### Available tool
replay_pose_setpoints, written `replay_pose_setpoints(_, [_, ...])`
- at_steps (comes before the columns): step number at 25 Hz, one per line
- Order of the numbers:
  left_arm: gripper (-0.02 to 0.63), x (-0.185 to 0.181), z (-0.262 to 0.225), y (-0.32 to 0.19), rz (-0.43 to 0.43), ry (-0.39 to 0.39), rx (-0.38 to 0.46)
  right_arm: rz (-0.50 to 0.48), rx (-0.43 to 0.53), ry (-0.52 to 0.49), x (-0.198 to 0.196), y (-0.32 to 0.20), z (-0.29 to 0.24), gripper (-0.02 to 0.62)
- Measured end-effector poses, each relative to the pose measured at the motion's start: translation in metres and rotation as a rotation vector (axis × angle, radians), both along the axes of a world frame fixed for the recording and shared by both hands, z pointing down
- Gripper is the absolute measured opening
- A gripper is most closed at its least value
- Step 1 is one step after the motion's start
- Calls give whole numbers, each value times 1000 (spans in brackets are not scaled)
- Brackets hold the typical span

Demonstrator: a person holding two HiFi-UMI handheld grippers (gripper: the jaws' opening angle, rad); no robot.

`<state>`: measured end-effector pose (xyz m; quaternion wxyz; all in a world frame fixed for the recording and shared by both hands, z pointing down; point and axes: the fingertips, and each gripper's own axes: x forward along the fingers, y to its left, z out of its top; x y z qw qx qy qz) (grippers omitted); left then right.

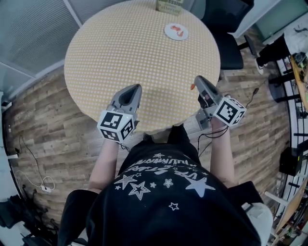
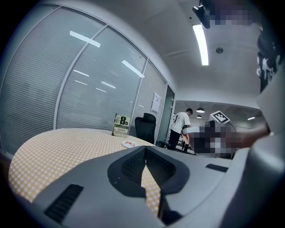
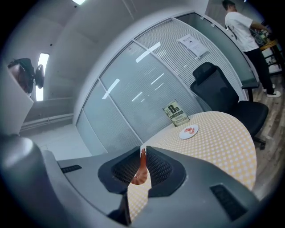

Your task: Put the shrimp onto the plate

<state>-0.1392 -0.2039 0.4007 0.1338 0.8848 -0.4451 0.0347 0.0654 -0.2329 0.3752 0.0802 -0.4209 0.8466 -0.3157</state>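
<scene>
pinching a shrimp (image 3: 141, 171) in the right gripper (image 3: 142, 152) over the near edge of the dotted table (image 1: 120, 57). pressing together the jaws of the left gripper (image 2: 145, 150), nothing between them, over the same edge. resting far across, a plate (image 1: 169, 28) bearing a second shrimp (image 1: 178, 33), a book (image 1: 169, 5) behind.

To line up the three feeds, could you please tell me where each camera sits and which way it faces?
Head view: on the person's head, facing steeply down at the round table; shows their shirt, left gripper and right gripper.
Left gripper view: on the left gripper, looking along its shut, empty jaws across the table.
Right gripper view: on the right gripper, looking across the table along jaws shut on a shrimp.
Shared: all three show the plate and book.
</scene>
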Motion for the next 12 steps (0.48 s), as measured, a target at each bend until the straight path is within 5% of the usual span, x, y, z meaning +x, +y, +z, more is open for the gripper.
replay_pose_setpoints(12, [2,8,5,-27,-112,-26,-31,-138,-25,-7,-9,-67,11,55])
